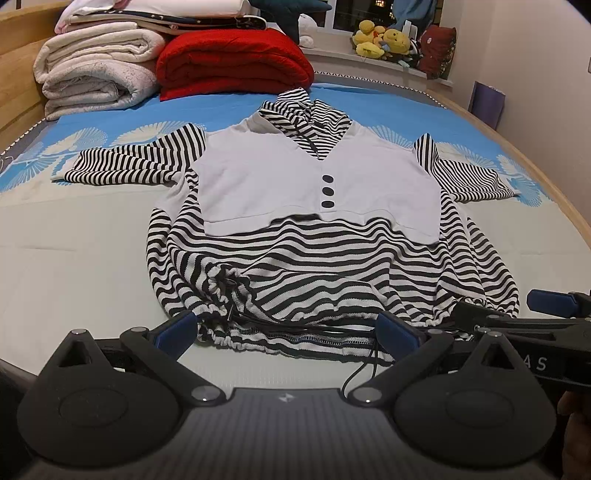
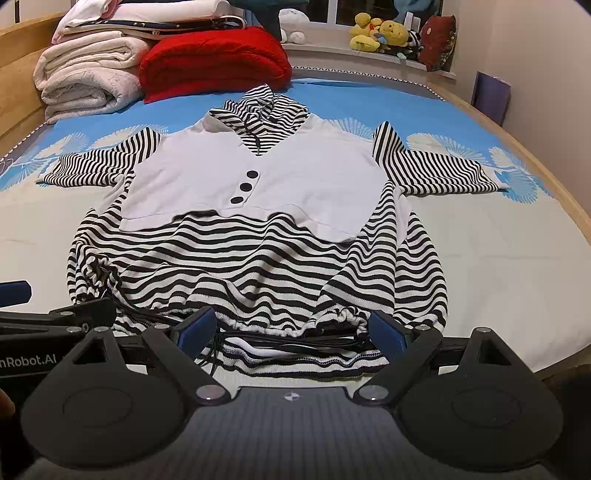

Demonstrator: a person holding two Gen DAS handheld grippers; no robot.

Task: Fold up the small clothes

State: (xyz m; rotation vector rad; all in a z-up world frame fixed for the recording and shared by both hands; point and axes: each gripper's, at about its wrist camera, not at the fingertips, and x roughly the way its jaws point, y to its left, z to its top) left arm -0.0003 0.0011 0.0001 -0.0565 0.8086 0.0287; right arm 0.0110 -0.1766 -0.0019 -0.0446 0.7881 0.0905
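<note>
Hoodie (image 1: 317, 192) lies face-up on the bed (image 1: 74, 240), sleeves spread — ready for folding. We hold both tools at its hem, left tool (image 1: 288, 332) and right tool (image 2: 291, 328) spread wide, gripping nothing — poised to pinch the near edge.

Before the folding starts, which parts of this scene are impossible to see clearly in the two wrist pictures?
- Back of the striped hooded top: it lies face up in both views.
- Bed edge nearest the camera: covered by the left claw and right claw.
- Plush toys on the windowsill: too small to identify.
- The person's hands: hidden at the dark picture edges.
</note>
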